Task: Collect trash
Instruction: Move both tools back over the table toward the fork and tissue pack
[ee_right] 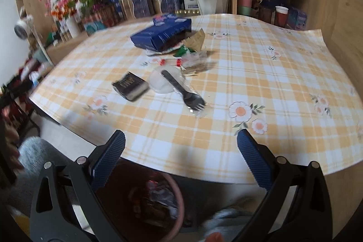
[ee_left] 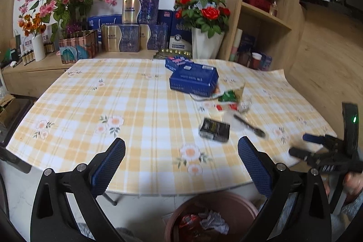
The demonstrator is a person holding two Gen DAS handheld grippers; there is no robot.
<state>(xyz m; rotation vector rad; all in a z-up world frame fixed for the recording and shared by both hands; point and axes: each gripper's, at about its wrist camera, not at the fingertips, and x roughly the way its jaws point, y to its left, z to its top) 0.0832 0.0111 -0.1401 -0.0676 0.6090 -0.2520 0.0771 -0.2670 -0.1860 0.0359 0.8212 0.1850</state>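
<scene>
Trash lies on the checked tablecloth point(ee_left: 136, 110): a small black box point(ee_left: 214, 129) point(ee_right: 131, 86), a black plastic fork point(ee_left: 249, 126) point(ee_right: 183, 91) on a clear wrapper, red and green wrappers point(ee_left: 229, 98) point(ee_right: 181, 52), and an open blue carton point(ee_left: 194, 77) point(ee_right: 162, 34). A brown bin point(ee_left: 192, 203) point(ee_right: 179, 194) with crumpled paper inside stands below the table's near edge. My left gripper point(ee_left: 181, 162) is open and empty over the near edge. My right gripper point(ee_right: 181, 158), also seen in the left wrist view point(ee_left: 304, 146), is open and empty above the bin.
Flower vases point(ee_left: 206, 42), stacked blue and gold boxes point(ee_left: 131, 35) and small bottles line a sideboard behind the table. A wooden shelf unit point(ee_left: 267, 3) with cups stands at the back right. A person's sleeve shows at the bottom.
</scene>
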